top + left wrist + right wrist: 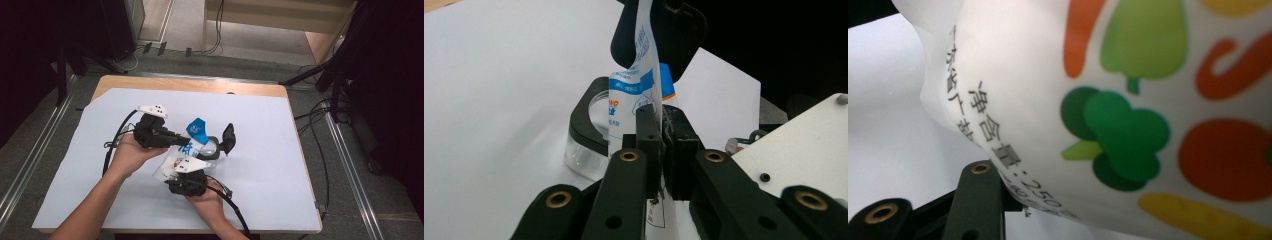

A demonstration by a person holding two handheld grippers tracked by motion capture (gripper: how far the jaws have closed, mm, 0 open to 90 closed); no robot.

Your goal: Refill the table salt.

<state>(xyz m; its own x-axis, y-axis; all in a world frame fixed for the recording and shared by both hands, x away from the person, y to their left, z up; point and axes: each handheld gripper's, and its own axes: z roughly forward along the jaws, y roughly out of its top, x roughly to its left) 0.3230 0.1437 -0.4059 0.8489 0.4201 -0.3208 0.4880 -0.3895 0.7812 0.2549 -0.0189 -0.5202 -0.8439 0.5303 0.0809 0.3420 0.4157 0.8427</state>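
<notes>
**Two grippers hold a printed pouch over an open jar**

A soft white plastic pouch with blue lettering and printed vegetables [186,150] hangs above the middle of the table, held between both tools. The left gripper [663,145] has its jaws pinched tight on the pouch's thin edge, apparently to keep it upright. The right gripper [187,180] sits at the pouch's lower end; in its own view the pouch presses right against the lens beside one black jaw, and I cannot tell whether those jaws are closed on it.

Just beyond the pouch stands a clear round jar with a black rim [586,142], its black hinged lid [228,137] swung up, so the pouch looks aimed at it. Everything rests over a white sheet [270,165] covering the wooden table [200,84].
</notes>
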